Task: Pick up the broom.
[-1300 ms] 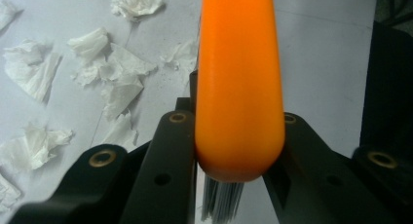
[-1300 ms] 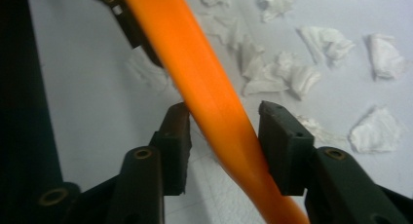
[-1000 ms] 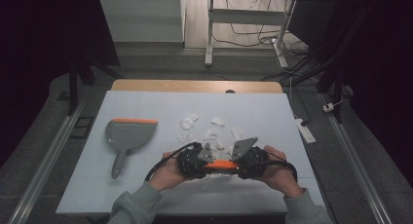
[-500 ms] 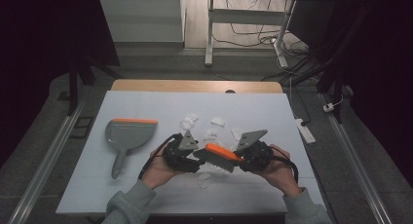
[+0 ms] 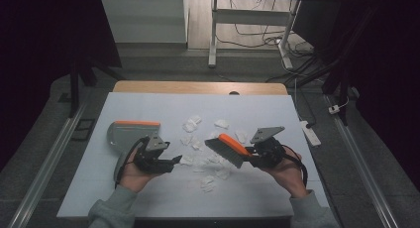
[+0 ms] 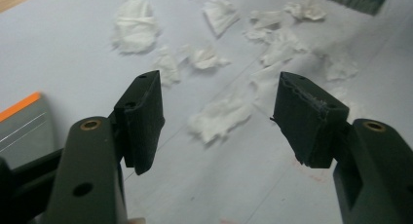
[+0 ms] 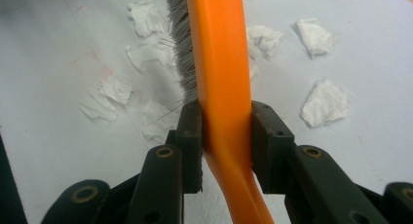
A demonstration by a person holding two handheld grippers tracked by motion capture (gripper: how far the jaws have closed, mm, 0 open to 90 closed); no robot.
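Table (image 5: pixel 257 198) covered in pale sheet. Dustpan (image 5: pixel 130 133) lies at 9 o'clock, orange lip on its far edge. Brush (image 5: pixel 229 149) clamped by its orange handle in my right claw (image 7: pixel 226 131), bristles hanging over paper scraps (image 5: pixel 208 158) mid-table, probably just clear of them. My left claw (image 6: pixel 216 117) gapes wide, empty, at 7 o'clock beside the dustpan.

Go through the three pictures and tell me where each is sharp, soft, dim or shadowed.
High view: the table is lit, its surroundings fall to near black, detail coarse. Left gripper view: the fingers are sharp, the paper scraps farther off go soft, and a shadow lies at the upper right. Right gripper view: the orange brush is crisp at the fingers, the far scraps slightly blurred, top left corner dim.
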